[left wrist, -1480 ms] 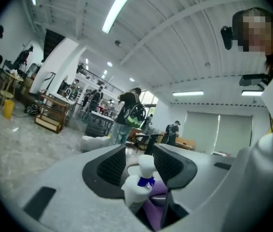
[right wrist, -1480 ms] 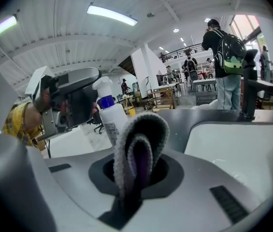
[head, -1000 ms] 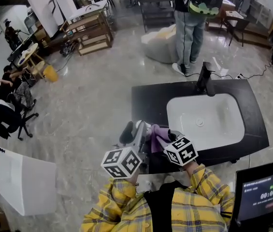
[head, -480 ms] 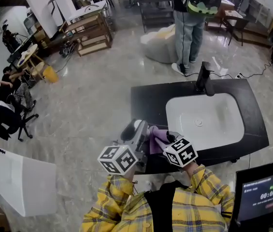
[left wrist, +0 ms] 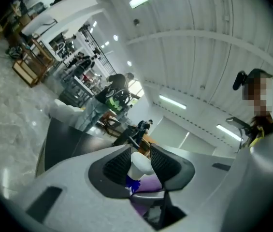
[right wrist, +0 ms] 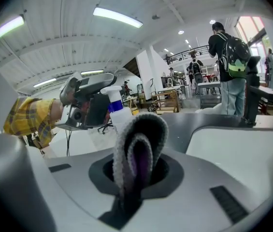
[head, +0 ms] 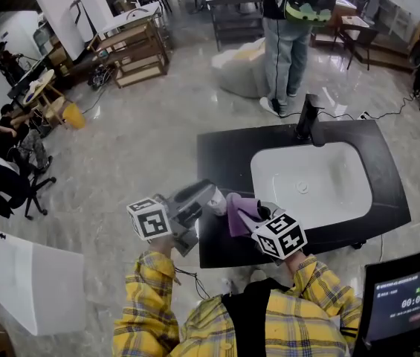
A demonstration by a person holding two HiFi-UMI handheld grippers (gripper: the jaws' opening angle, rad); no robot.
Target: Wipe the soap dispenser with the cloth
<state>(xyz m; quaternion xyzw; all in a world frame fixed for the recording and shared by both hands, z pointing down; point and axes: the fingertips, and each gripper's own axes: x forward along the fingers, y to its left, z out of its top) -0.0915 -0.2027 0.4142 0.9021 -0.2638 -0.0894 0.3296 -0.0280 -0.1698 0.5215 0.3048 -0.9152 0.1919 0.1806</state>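
Note:
The soap dispenser (head: 216,198), a white bottle with a blue collar (right wrist: 119,114), stands at the near left corner of the black counter (head: 228,155). My left gripper (head: 207,197) reaches in level from the left. Its jaws are closing on the bottle (left wrist: 141,164), and both pads look to be against it. My right gripper (head: 254,214) is shut on a folded purple cloth (head: 239,214). The cloth (right wrist: 138,151) sticks up between its jaws, just right of the dispenser and close to it. In the left gripper view the purple cloth (left wrist: 148,195) shows below the bottle.
A white sink basin (head: 312,184) with a black faucet (head: 306,119) takes up the counter's right part. A person with a backpack (head: 288,32) stands on the floor beyond the counter. A dark monitor (head: 406,296) is at my near right, a white panel (head: 35,281) at my near left.
My left gripper has swung out to the left and turned so that it points rightward at the dispenser, and its jaws have narrowed around the bottle. The right gripper and cloth have stayed put.

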